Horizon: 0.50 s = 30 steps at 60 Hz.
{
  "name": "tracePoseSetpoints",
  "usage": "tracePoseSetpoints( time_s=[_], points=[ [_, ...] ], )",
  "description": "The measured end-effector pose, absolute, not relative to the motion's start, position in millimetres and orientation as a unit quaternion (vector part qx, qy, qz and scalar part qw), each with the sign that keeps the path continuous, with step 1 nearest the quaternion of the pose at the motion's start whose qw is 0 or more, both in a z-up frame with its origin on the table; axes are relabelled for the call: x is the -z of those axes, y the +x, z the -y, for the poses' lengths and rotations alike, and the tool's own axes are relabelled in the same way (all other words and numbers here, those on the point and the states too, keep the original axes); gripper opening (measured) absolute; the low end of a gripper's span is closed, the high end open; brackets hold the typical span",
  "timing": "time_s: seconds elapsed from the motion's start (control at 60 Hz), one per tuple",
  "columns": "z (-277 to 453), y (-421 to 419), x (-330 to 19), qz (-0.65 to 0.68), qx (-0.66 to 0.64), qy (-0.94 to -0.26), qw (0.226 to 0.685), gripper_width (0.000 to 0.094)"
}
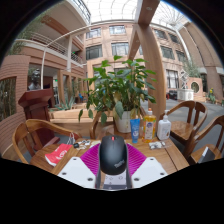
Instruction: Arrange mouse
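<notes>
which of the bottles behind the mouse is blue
The leftmost bottle, next to the potted plant. The middle bottle is yellowish and the right bottle white.

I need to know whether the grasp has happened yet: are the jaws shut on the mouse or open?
Shut on it. The black mouse sits between both fingers of the gripper, with no visible gap at either side, above the purple mat.
</notes>
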<state>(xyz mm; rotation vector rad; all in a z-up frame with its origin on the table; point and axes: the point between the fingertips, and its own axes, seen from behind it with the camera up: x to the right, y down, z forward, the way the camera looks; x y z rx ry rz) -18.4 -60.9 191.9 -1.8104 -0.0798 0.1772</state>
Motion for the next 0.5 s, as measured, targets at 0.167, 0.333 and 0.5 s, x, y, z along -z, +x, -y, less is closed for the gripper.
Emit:
tracePoseSetpoints(
  time_s=[0.167,0.333,0.5],
  points=[
    [35,34,-73,0.026,-0.020,-0.851,0.524,0.0346],
    [37,50,-13,0.019,-0.018,-0.885,0.465,0.0387],
    [41,54,10,0.006,-0.026,-0.902,0.432,0.0456]
  ],
)
